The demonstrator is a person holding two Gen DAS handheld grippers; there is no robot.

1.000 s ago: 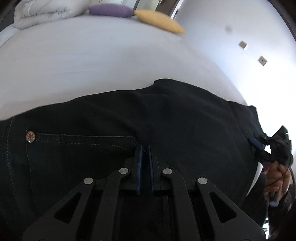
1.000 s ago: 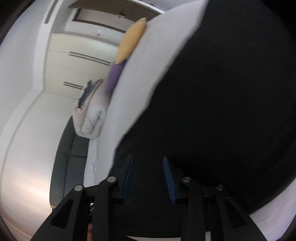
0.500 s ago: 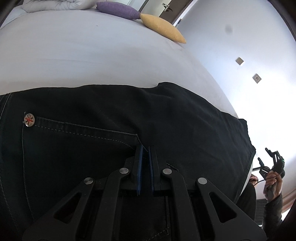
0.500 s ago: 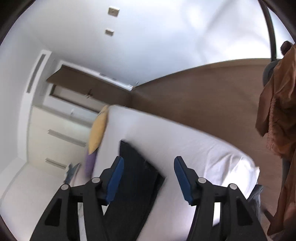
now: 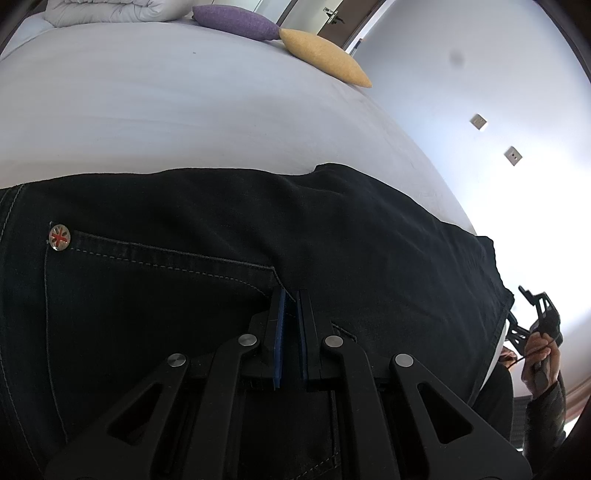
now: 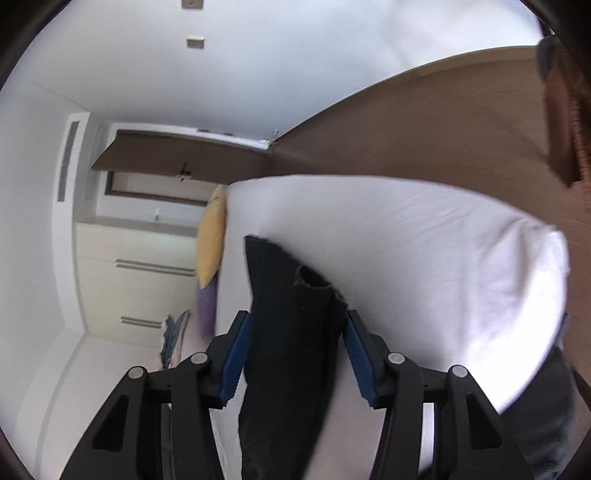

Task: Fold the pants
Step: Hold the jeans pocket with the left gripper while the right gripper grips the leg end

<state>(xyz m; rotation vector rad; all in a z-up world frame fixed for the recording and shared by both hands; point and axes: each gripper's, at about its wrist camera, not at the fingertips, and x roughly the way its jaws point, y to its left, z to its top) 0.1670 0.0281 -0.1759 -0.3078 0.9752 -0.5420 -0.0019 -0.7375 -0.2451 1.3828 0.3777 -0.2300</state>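
Note:
Dark denim pants (image 5: 258, 229) lie spread across a white bed (image 5: 184, 103), with a back pocket and a metal flag rivet (image 5: 59, 237) at the left. My left gripper (image 5: 290, 295) is nearly closed and rests on the fabric near the pocket corner; whether it pinches cloth is hidden. My right gripper (image 6: 295, 332) is open and empty, off the bed's end, with the pant legs (image 6: 288, 295) seen between its fingers. It also shows in the left wrist view (image 5: 532, 317), beyond the pants' hem.
A purple pillow (image 5: 232, 22), a yellow pillow (image 5: 325, 59) and a folded white duvet (image 5: 99, 9) lie at the head of the bed. White drawers (image 6: 136, 266) and a wood floor (image 6: 424, 129) lie beyond the bed. A brown garment (image 6: 565, 122) hangs at right.
My right gripper has let go of the pants, opened wide and pulled back off the bed's end. My left gripper has stayed on the fabric, with the pants settling flatter.

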